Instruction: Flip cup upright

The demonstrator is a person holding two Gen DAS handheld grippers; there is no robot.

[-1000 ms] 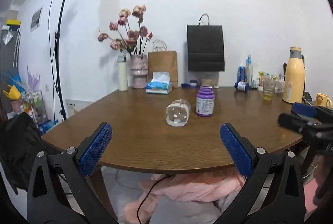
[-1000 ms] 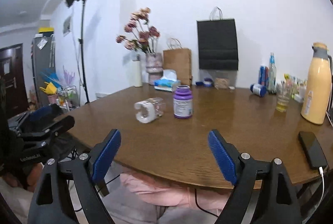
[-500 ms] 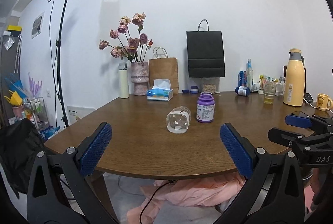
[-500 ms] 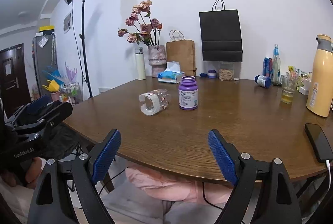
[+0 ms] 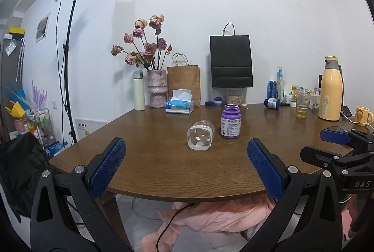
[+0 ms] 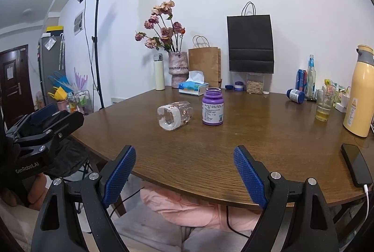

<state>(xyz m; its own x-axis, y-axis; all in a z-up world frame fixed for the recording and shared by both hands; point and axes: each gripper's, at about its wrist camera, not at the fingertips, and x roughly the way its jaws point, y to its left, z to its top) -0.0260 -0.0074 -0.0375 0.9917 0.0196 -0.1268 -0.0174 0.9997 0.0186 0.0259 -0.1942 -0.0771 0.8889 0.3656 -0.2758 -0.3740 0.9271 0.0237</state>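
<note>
A clear plastic cup [image 5: 200, 136] [image 6: 174, 115] lies on its side near the middle of the brown wooden table [image 5: 152, 158] [image 6: 257, 142], its base end turned toward me. My left gripper [image 5: 187, 167] hangs open at the table's near edge, well short of the cup, nothing between its blue pads. My right gripper [image 6: 184, 176] is open too, low at the near edge and right of the cup. Each gripper shows at the side of the other's view.
A purple bottle [image 5: 230, 121] [image 6: 212, 106] stands just right of the cup. Along the back are a tissue box [image 5: 179, 105], flower vase [image 5: 157, 88], paper bags [image 5: 231, 61], yellow thermos [image 5: 330, 89] and glass [image 6: 323, 105]. A phone [image 6: 356, 164] lies at the right edge.
Both grippers have dropped lower and drawn back a little, so the table looks flatter and the cup farther off. The cup and bottle have not moved. Both stay open.
</note>
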